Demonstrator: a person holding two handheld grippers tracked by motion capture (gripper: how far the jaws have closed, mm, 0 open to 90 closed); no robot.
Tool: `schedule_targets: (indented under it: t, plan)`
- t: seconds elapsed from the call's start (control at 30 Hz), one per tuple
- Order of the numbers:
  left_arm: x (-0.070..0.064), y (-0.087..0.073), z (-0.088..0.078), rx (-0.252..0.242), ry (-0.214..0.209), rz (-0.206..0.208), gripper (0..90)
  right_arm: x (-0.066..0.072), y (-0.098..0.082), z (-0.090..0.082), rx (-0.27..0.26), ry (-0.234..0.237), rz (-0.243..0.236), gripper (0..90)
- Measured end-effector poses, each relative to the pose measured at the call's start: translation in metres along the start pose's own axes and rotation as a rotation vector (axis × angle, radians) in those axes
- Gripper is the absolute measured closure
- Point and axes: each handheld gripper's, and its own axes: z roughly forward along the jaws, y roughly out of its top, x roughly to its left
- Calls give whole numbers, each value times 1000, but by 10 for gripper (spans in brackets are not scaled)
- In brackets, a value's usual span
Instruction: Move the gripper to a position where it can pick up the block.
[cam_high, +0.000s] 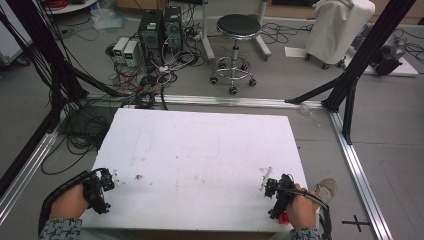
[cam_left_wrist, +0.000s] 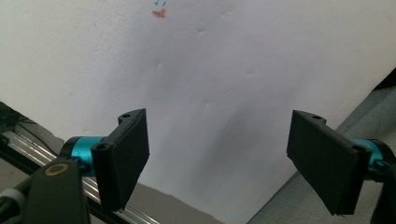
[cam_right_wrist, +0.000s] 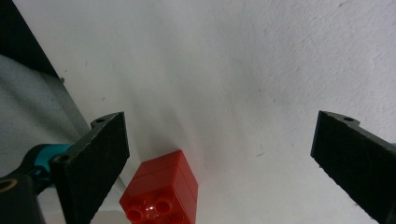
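A red two-stud brick (cam_right_wrist: 161, 196) lies on the white board (cam_right_wrist: 243, 70) close to its edge, just inside the left jaw of my right gripper (cam_right_wrist: 224, 158), which is open and not touching it. In the high view a sliver of the red brick (cam_high: 284, 217) peeks out under the right hand at the board's near right corner, beside my right gripper (cam_high: 277, 200). My left gripper (cam_left_wrist: 229, 158) is wide open over bare board with nothing between its jaws. It sits at the near left corner, the left gripper (cam_high: 107, 182) held in a hand.
The white board (cam_high: 200, 150) carries a small brownish speck (cam_high: 138, 177) near the left gripper and a pale thin strip (cam_high: 265, 177) by the right one. An orange-blue mark (cam_left_wrist: 159, 11) shows far ahead. Beyond the board are a stool (cam_high: 236, 45), computers (cam_high: 160, 30) and cables.
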Motion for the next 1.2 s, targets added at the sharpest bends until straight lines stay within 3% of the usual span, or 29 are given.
schedule_targets:
  t: [1.2]
  plan:
    - [-1, -1, -2, -18, 6, -3, 211, 0, -4, -4, -52, 5, -6, 34]
